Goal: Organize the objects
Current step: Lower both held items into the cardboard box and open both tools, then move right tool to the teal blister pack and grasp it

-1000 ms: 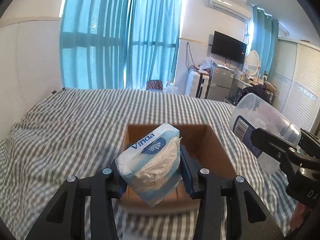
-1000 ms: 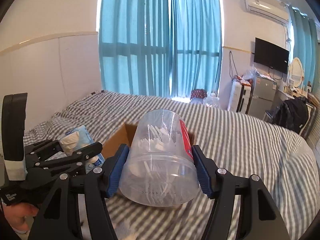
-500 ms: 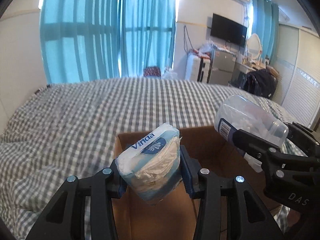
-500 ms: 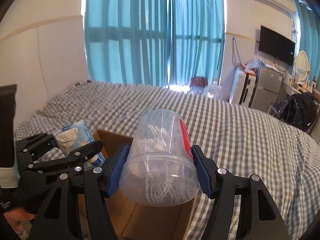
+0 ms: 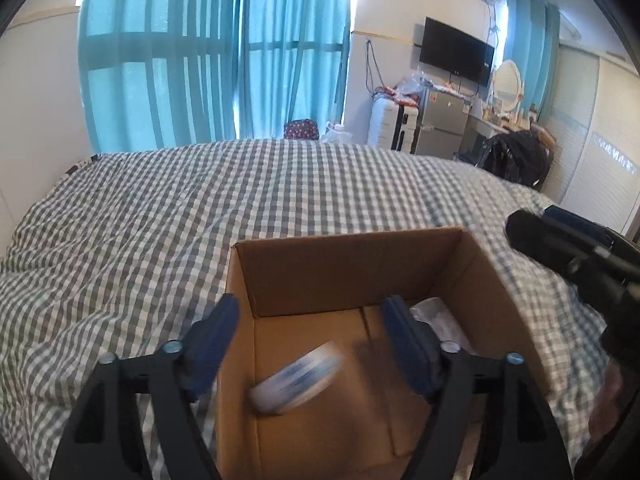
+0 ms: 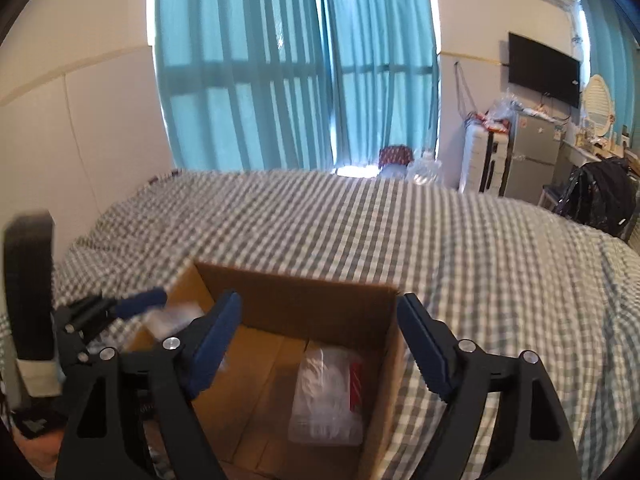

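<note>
An open cardboard box (image 5: pixel 344 264) sits on the checked bed; it also shows in the right wrist view (image 6: pixel 304 292). My left gripper (image 5: pixel 314 344) is open above the box. The blue-and-white tissue pack (image 5: pixel 298 378) is blurred below it, inside the box. My right gripper (image 6: pixel 320 344) is open above the box. The clear plastic jar (image 6: pixel 330 392) with a red label lies on the box floor, and part of it shows in the left wrist view (image 5: pixel 434 314). The left gripper (image 6: pixel 120 312) shows at the left of the right wrist view, the right gripper (image 5: pixel 568 248) at the right of the left wrist view.
The grey-and-white checked bedspread (image 5: pixel 200 216) spreads all round the box. Teal curtains (image 5: pixel 216 52) hang at the far window. A suitcase, small fridge (image 5: pixel 438 128), wall TV and a black bag on a chair stand at the far right.
Both grippers have opened over the box. The tissue pack has left the left gripper and the jar has left the right gripper; both are now inside the box.
</note>
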